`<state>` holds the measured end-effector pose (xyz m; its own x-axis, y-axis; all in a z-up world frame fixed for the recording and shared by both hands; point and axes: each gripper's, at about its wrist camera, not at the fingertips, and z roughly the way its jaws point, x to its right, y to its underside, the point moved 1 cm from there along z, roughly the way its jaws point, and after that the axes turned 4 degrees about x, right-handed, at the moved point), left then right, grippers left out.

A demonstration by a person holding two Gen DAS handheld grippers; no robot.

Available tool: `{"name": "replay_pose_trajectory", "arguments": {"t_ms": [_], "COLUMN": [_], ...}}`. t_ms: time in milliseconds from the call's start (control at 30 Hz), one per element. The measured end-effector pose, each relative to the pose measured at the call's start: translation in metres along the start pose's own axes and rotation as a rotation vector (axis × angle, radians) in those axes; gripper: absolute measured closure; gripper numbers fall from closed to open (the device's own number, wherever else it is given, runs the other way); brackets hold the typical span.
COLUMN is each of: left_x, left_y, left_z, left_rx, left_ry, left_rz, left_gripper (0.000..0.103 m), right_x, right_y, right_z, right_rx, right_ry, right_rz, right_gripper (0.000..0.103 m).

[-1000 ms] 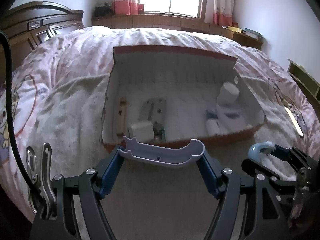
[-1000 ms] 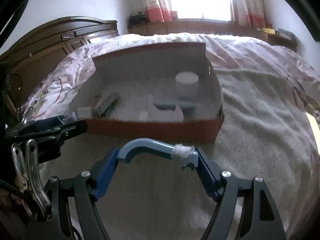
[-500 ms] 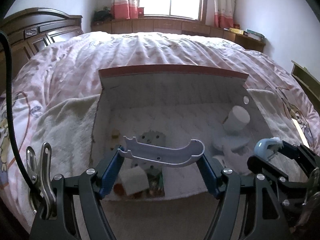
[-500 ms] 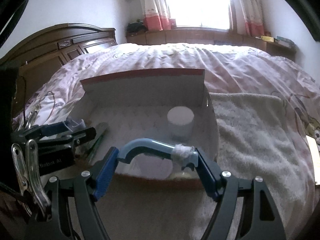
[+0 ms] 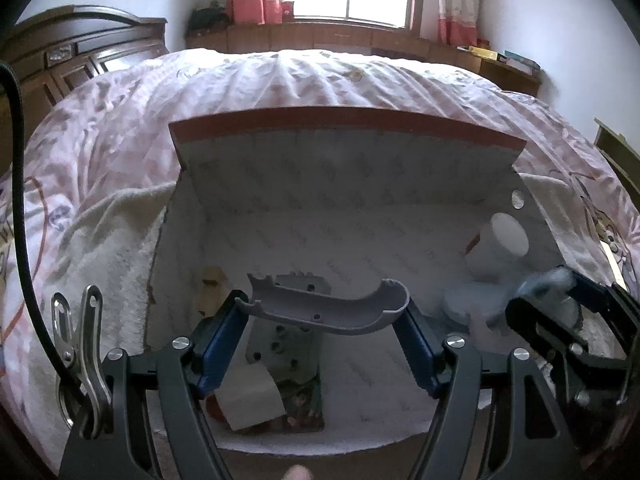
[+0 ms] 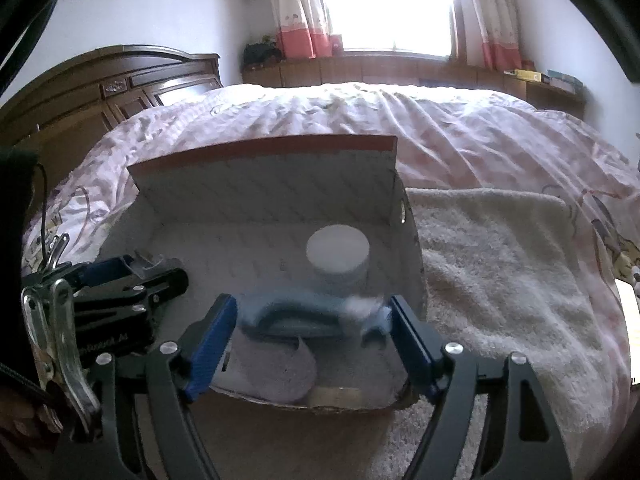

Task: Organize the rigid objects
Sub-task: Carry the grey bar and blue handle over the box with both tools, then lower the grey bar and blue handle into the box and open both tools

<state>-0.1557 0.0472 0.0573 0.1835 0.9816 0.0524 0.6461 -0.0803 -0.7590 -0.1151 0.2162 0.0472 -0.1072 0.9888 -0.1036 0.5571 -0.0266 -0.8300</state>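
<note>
An open cardboard box, white inside, lies on the bed. My left gripper hangs over its near left part, shut on a grey curved plastic piece gripped end to end. Over the box's right part, the jaws of my right gripper are opening. A blue curved piece sits blurred and loose between them, with a gap at the left pad. Behind it stands a white jar. A metal hinge and a small white box lie under the left gripper.
A cream towel covers the pink quilt around the box. A dark wooden headboard stands at the left and a window ledge at the back. My left gripper shows at the right wrist view's left edge.
Both grippers have moved forward from in front of the box to over its inside. The blue piece, held firmly before, now looks blurred and loose between the right jaws.
</note>
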Motion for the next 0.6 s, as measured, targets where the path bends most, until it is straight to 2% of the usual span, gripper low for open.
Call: {"name": "replay_pose_trajectory", "arguments": {"t_ms": [100, 367, 500, 600], "left_x": [0.0016, 0.0023, 0.0008, 0.0006], "left_y": [0.0005, 0.0029, 0.0022, 0.0026], "left_z": [0.0027, 0.0036, 0.002, 0.0004], "left_rx": [0.0, -0.004, 0.007, 0.005], "left_ry": [-0.019, -0.024, -0.039, -0.042], "left_rz": [0.009, 0.006, 0.002, 0.003], "left_gripper": [0.029, 0.028, 0.02, 0.019], "right_x": [-0.0027, -0.0064, -0.0056, -0.0054], "right_y": [0.0011, 0.003, 0.0031, 0.0038], "right_z": [0.001, 0.0009, -0.0008, -0.0027], "right_rx": [0.01, 0.013, 0.015, 0.016], "right_ry": [-0.006, -0.007, -0.005, -0.007], "right_rz": [-0.017, -0.021, -0.016, -0.009], "right_gripper": [0.013, 0.013, 0.013, 0.013]}}
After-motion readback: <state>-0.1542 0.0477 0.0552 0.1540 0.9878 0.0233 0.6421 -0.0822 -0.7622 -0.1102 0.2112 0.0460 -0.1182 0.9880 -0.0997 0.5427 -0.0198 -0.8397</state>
